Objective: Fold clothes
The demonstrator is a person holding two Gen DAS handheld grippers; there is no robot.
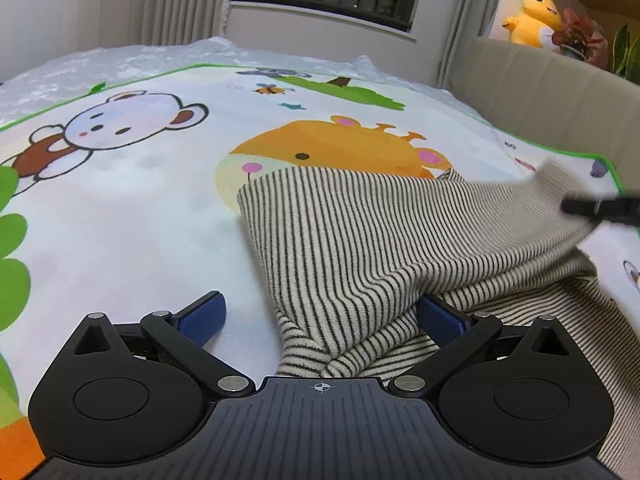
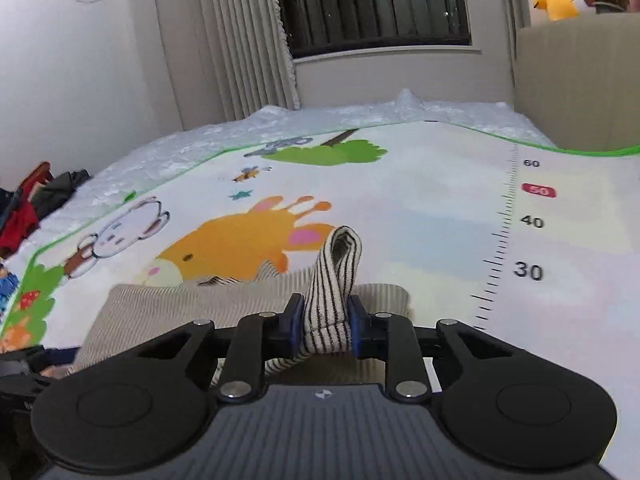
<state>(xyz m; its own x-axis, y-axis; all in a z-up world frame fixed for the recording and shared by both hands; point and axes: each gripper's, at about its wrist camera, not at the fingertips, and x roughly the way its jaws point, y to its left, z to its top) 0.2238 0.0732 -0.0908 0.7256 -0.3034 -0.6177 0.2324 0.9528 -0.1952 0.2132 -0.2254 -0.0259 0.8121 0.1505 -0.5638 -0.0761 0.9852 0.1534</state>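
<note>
A cream garment with thin black stripes (image 1: 360, 240) lies rumpled on a cartoon play mat (image 1: 140, 200). My left gripper (image 1: 322, 314) stands wide open over its near edge. The cloth runs between the blue pads and drapes over the right pad (image 1: 438, 316), and neither pad presses on it. In the left wrist view my right gripper (image 1: 596, 208) shows as a dark blur at the right, lifting a corner of the cloth. In its own view the right gripper (image 2: 326, 316) is shut on a bunched loop of the striped garment (image 2: 338, 264), which stands up between the pads.
The mat (image 2: 440, 208) covers a bed with a white quilt (image 2: 200, 140) behind it. A beige headboard (image 1: 560, 96) rises at the right, with a yellow plush toy (image 1: 532, 20) and a plant on top. Dark and red clothes (image 2: 28, 208) are piled at the far left.
</note>
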